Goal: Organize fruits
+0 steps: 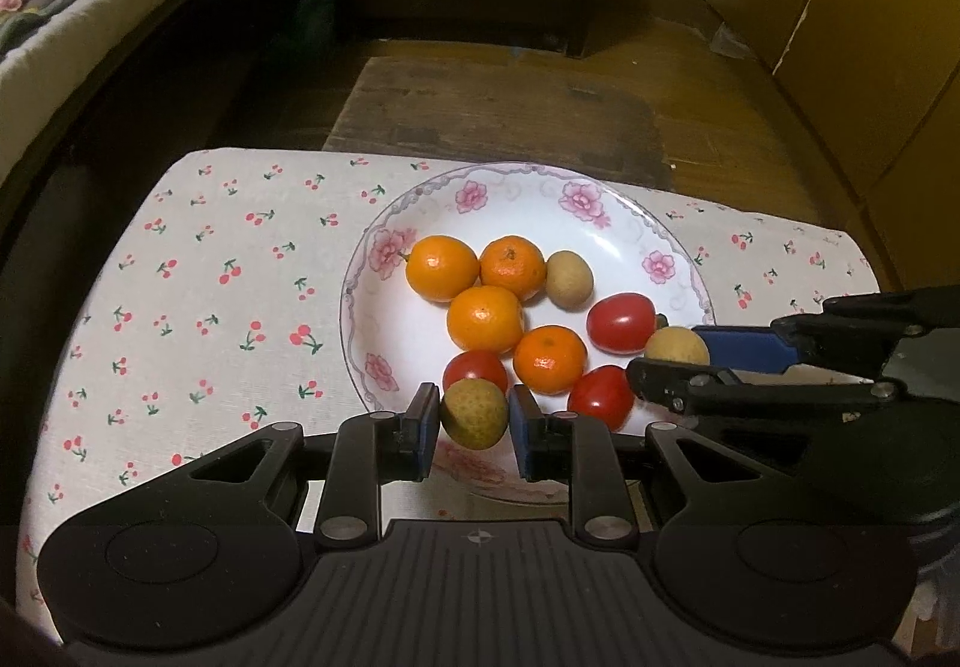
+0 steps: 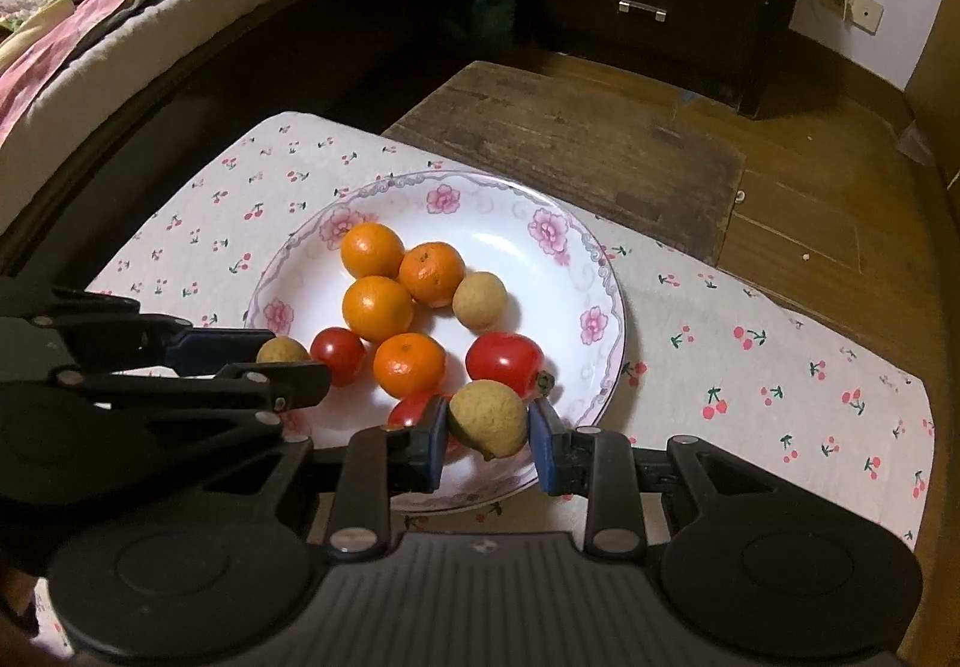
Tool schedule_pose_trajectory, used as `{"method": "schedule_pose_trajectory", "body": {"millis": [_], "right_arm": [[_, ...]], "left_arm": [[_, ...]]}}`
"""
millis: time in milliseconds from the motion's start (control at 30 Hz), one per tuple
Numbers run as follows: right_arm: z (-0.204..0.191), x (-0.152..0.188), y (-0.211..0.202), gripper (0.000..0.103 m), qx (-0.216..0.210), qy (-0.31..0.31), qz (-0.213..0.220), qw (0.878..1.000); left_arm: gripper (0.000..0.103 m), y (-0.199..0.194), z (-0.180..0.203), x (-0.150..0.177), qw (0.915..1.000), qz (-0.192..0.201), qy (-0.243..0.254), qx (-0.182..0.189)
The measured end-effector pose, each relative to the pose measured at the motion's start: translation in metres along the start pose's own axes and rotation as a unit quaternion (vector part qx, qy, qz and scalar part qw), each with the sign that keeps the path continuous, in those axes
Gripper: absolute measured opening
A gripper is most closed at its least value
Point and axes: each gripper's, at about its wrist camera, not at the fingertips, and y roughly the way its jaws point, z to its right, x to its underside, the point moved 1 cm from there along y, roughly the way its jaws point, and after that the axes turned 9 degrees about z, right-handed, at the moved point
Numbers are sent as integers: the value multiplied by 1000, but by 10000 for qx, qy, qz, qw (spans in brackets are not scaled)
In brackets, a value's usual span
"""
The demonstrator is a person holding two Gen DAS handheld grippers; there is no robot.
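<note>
Left wrist view: left gripper [image 1: 474, 421] clamping a longan [image 1: 474, 414], right gripper [image 2: 489, 427] pinching another longan [image 2: 489, 418], both over the plate [image 1: 624, 223]

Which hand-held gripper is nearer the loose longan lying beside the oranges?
Right. The right hand-held gripper sits just below-right of that longan; the left hand-held gripper is farther, past the oranges.

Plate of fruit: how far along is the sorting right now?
Done: nothing sits sorted on the cloth yet. In hand: the left tongs are shut on one tan longan, the right tongs on another, both over the plate's near rim. Left: four oranges, three tomatoes and one more longan are mixed together on the plate.
</note>
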Motion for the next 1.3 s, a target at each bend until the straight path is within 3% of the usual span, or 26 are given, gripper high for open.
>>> {"method": "schedule_pose_trajectory", "body": {"millis": [467,1300], "right_arm": [[6,-6,-8,33,81,105,145,9998],[0,8,-50,41,387,76,185,9991]], "left_arm": [[56,-7,-3,-1,9999,85,-58,-27],[86,-43,1,13,9967,568,172,-560]]}}
